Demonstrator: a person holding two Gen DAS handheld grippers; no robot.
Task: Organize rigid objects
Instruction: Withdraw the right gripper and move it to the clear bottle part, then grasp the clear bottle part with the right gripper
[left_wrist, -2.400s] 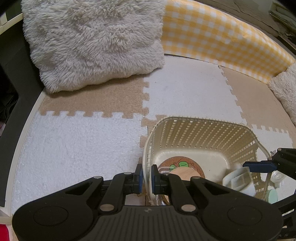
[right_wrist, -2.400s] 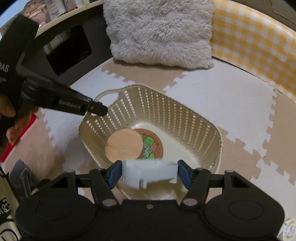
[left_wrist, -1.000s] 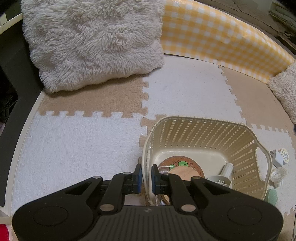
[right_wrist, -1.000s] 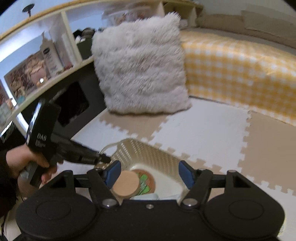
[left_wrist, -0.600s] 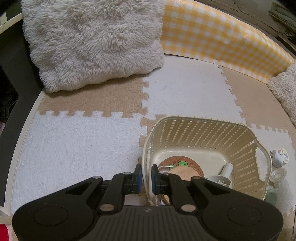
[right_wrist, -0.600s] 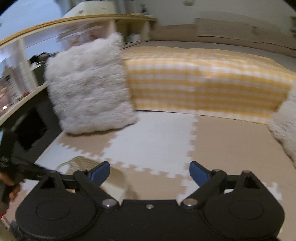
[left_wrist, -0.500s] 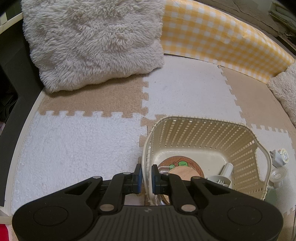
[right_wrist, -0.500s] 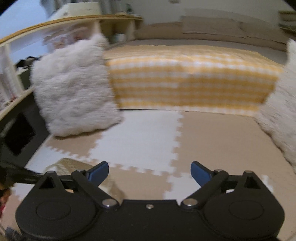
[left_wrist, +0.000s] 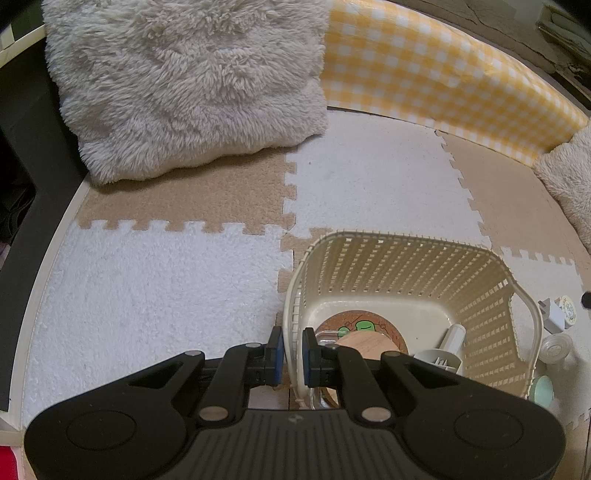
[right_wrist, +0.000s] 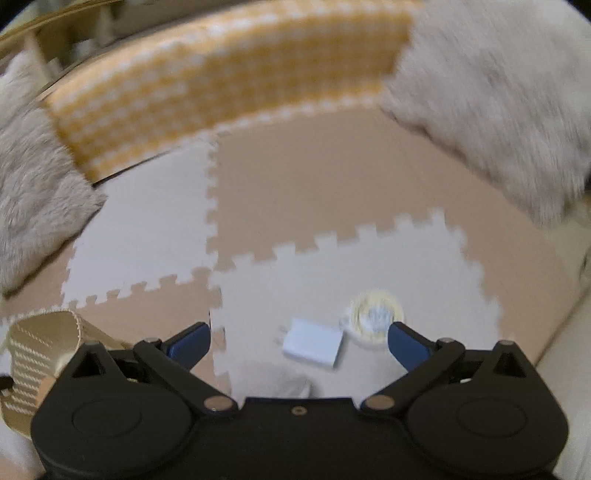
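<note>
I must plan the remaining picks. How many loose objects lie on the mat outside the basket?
4: white block, round yellow-rimmed item, clear lid, green disc, all beside the basket. Others may be hidden.

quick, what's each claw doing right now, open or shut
Left claw: shut on the basket rim.
Right claw: open, empty, above the white adapter.

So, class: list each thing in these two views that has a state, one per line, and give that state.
left gripper: jaws shut on the basket wall.
right gripper: jaws open, empty.
basket: upright on the mat, holding items.
frog coaster: flat on the basket floor.
white charger: lying on the mat, outside the basket.
</note>
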